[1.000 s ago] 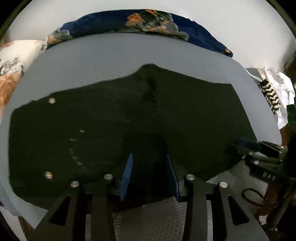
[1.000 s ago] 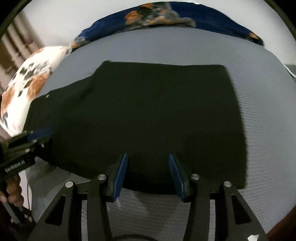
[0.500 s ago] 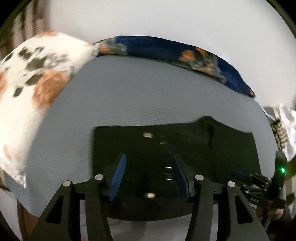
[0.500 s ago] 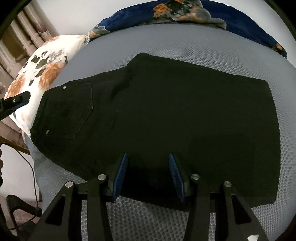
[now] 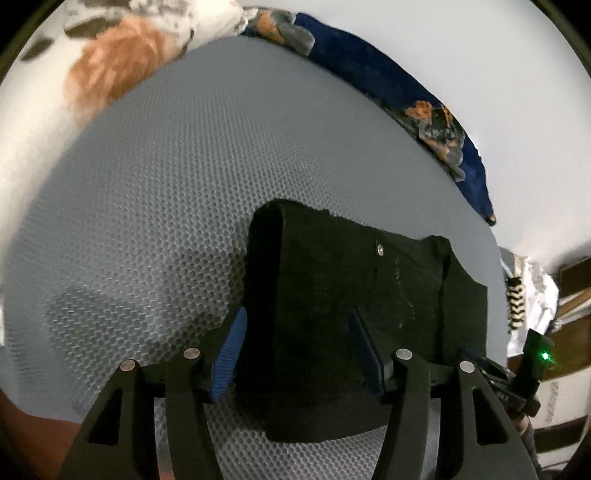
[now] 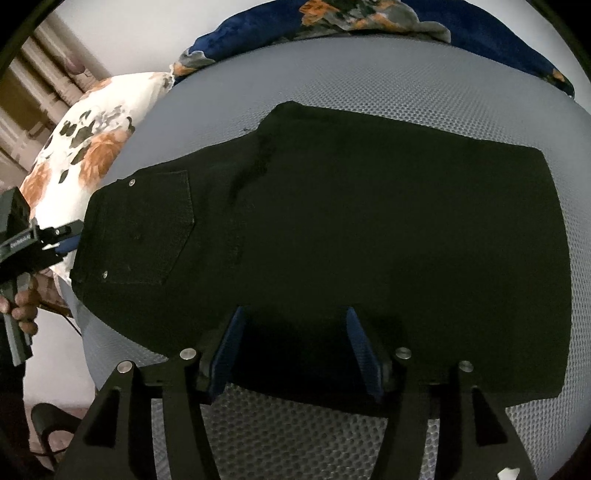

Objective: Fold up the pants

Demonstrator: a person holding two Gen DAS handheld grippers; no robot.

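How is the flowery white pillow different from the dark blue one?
The white pillow has orange and black blotches on a pale cover; the blue pillow has orange and grey blotches on a dark navy cover. The white pillow sits at the left corner of the grey mattress, while the blue pillow stretches along its far edge. Both are patterned and lie beyond the black pants.

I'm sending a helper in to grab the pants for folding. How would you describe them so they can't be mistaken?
Look at the grey honeycomb-mesh mattress that fills the room's middle. Lying flat on it are the black pants, a dark slab with a stitched back pocket and small silver rivets at the waist end. The floral pillow and navy floral blanket nearby are patterned; the pants are plain black.
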